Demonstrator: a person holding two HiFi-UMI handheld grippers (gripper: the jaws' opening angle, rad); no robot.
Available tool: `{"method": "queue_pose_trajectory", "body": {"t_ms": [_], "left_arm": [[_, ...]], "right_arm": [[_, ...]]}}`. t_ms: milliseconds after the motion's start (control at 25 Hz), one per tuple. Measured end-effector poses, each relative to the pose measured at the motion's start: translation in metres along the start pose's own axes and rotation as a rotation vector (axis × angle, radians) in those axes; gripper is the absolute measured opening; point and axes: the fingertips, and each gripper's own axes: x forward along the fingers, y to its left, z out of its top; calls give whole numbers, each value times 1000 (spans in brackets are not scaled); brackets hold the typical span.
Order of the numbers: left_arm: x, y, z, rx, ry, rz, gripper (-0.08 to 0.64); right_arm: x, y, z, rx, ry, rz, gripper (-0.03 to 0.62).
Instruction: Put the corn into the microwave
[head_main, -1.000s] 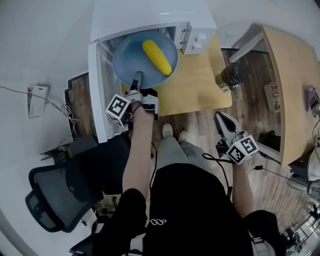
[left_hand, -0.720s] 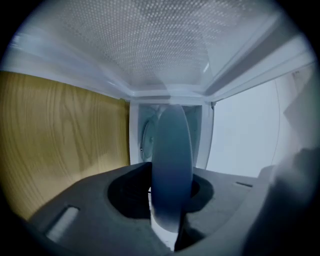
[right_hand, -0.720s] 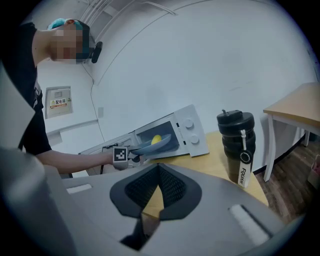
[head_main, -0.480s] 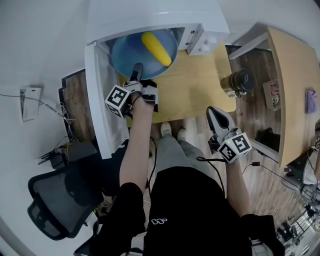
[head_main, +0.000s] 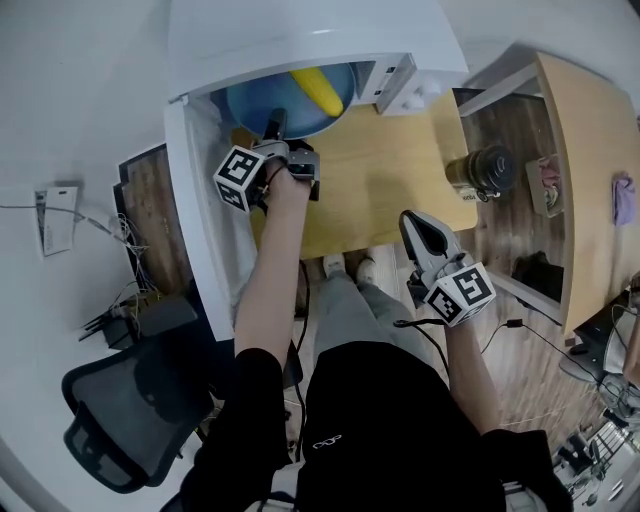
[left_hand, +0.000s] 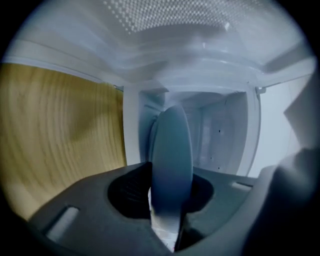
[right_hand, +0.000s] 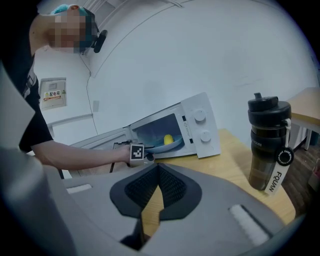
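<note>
Well along: holding a round blue plate (head_main: 258, 100) with the yellow corn cob (head_main: 318, 88) partly inside the open white microwave (head_main: 310, 35); yet to set down, release and close the door. Clamped on the plate's near rim with the left gripper (head_main: 272, 130) jaws, corn just beyond them. Nothing in the right gripper (head_main: 415, 228) jaws, pressed together above the wooden worktop (head_main: 380, 185).

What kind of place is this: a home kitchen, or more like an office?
Probably an office or lab room, not a kitchen. A white microwave stands on a plain wooden desk, a black office chair is beside it, and loose cables lie by the wall.
</note>
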Motion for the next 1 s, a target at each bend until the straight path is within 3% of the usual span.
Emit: {"method": "queue_pose_trajectory", "body": {"t_ms": [440,520,600,880,1000], "left_arm": [[60,-22,21,25,-27,-14,103],[64,-31,19,32,3,-47,144],[63,-38,14,39,36,-63,253],[27,-25,0,140,104,92,376],[21,-17,0,196,102,169,383]], "right_arm": [[0,9,-14,15,39,-2,6],[-1,9,-14,21,36,-1,6],[-2,10,-15,29,33,1,6],[-4,29,-14,27,29,48,6],[-7,35,-14,28,33,65,6]]}}
